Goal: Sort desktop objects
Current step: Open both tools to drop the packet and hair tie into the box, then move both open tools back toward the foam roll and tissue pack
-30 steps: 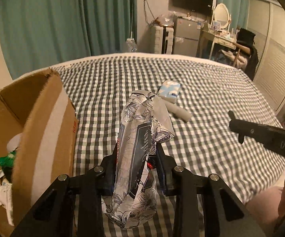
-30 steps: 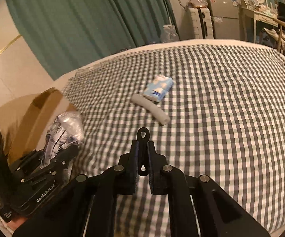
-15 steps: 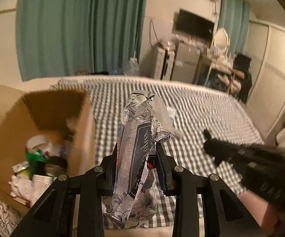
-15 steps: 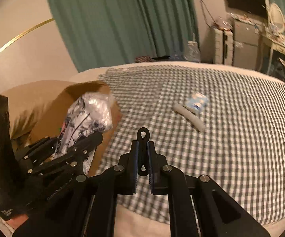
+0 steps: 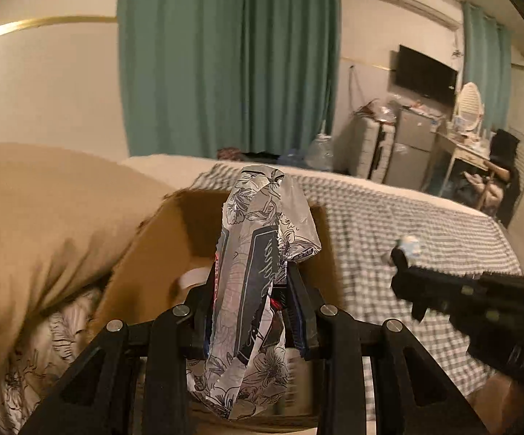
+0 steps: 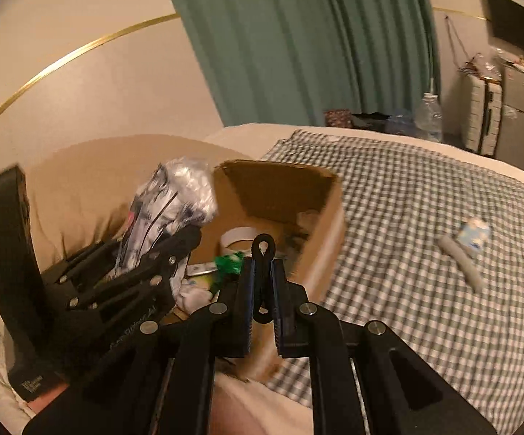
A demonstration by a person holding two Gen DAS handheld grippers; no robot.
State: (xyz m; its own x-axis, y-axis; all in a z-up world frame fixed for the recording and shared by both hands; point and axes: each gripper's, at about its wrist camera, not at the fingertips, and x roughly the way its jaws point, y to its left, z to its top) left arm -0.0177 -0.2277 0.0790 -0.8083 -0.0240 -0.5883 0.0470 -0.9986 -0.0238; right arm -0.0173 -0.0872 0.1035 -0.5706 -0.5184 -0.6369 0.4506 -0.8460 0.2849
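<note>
My left gripper (image 5: pixel 251 311) is shut on a silver floral-printed pouch (image 5: pixel 258 275) and holds it upright over the open cardboard box (image 5: pixel 145 253). In the right wrist view the left gripper (image 6: pixel 153 253) and pouch (image 6: pixel 167 199) hang above the box (image 6: pixel 320 239), which holds a tape roll (image 6: pixel 236 237), a green item (image 6: pixel 229 264) and other small things. My right gripper (image 6: pixel 263 282) is shut on a small black looped clip (image 6: pixel 263 253) near the box's front. A grey tube (image 6: pixel 461 264) and a blue-white packet (image 6: pixel 475 233) lie on the checked bedspread (image 6: pixel 425 217).
A tan pillow (image 5: pixel 44 217) lies left of the box. Green curtains (image 5: pixel 225 54), a suitcase (image 6: pixel 483 116), a small fridge, a water bottle (image 6: pixel 428 112) and a dressing table (image 5: pixel 468 148) stand beyond the bed. My right gripper shows at the right of the left wrist view (image 5: pixel 399 257).
Both grippers have swung left toward the cardboard box. The left gripper has carried the pouch from over the bedspread to above the box opening. The right gripper now faces the box.
</note>
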